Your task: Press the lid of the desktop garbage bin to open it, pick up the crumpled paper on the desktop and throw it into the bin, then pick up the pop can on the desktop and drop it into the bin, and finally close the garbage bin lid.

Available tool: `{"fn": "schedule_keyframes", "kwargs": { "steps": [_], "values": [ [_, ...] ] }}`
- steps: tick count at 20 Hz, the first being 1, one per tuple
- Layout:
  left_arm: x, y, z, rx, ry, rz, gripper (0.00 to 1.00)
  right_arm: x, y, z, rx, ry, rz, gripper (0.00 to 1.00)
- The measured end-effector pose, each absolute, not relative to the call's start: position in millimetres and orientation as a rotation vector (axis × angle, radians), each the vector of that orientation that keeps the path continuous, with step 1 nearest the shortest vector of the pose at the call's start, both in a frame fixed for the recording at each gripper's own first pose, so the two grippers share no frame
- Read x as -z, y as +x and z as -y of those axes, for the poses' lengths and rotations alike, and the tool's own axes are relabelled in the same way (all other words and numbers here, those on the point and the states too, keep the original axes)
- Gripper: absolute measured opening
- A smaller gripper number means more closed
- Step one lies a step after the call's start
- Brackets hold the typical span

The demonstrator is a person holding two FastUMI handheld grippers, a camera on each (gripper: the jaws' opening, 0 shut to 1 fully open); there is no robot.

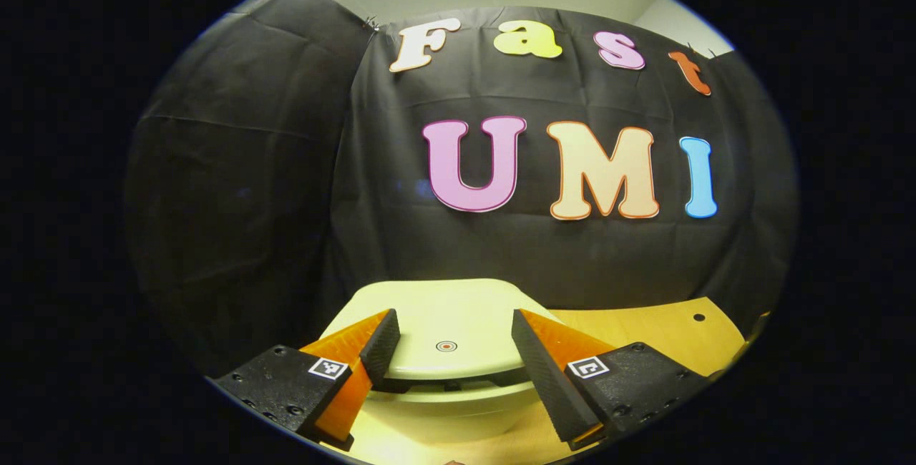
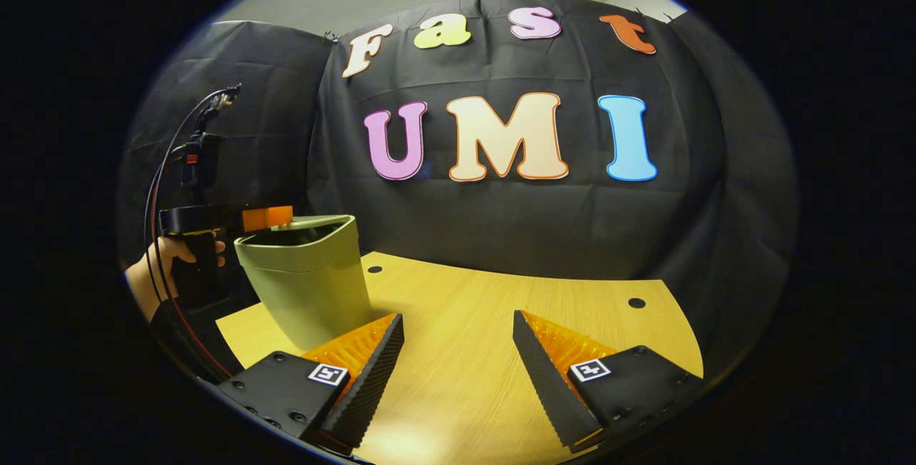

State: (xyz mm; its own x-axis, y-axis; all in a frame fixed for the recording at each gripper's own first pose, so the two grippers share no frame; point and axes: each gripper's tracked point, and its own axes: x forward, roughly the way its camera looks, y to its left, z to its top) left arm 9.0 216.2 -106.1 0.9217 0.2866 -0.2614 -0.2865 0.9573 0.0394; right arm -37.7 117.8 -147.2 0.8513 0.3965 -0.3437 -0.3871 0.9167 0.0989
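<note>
The pale green bin (image 2: 311, 279) stands on the wooden table (image 2: 486, 336) at the left of the right gripper view. Its lid (image 1: 458, 307) is slightly ajar, with a dark gap under the front edge. My left gripper (image 1: 454, 315) is open at the lid's near edge, one finger on each side of a small round mark (image 1: 446, 345). From the right gripper view, the left gripper (image 2: 266, 217) sits at the bin's top rim, held by a hand (image 2: 154, 265). My right gripper (image 2: 456, 317) is open above bare tabletop, right of the bin, with nothing between its fingers.
The black cloth wall closes off the back and both sides close behind the table. The tabletop has a curved far edge and small dark holes (image 2: 636, 302). A cable (image 2: 161, 164) loops up from the left gripper's handle.
</note>
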Motion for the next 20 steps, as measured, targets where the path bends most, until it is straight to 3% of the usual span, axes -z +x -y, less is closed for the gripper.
{"fn": "schedule_keyframes", "kwargs": {
  "steps": [9, 15, 20],
  "values": [
    [128.0, 1.2, -212.3, -0.286, 0.084, -0.306, 0.96, 156.4, -33.5, -127.7, -0.429, 0.037, -0.384, 0.96],
    [122.8, 2.3, -209.8, -0.216, -0.008, -0.315, 0.98, 143.8, -27.4, -126.0, -0.423, 0.078, -0.355, 0.96],
    [56.3, 16.8, -159.6, -0.136, 0.08, -0.089, 0.92, 103.1, -10.3, -95.8, -0.359, 0.086, -0.248, 0.95]
  ]
}}
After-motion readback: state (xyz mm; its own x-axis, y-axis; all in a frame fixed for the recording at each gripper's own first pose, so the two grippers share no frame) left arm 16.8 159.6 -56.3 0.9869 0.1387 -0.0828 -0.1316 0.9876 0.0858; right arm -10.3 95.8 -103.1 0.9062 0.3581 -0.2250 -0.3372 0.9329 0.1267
